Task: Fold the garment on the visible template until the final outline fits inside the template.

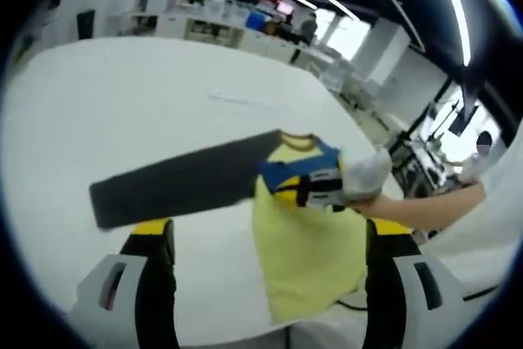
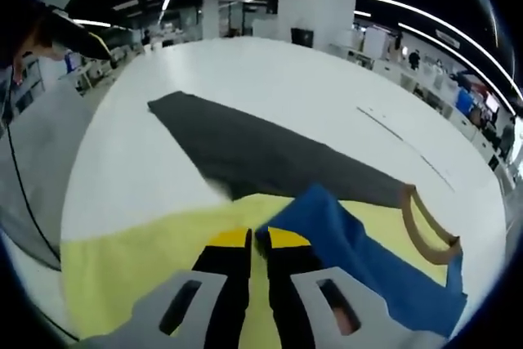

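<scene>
The right gripper [image 2: 258, 244], held low over the white table [image 1: 122, 104], has its jaws clenched on the yellow shirt [image 1: 306, 243] lying across the dark template [image 1: 180, 181], while the left gripper [image 1: 270, 243] hovers above with jaws spread wide.

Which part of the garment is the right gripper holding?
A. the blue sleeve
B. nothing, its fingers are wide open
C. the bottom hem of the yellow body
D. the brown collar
A: in the right gripper view, the right gripper has its fingers closed together on the edge of the blue sleeve, while the brown collar lies farther off on the yellow garment.
</scene>
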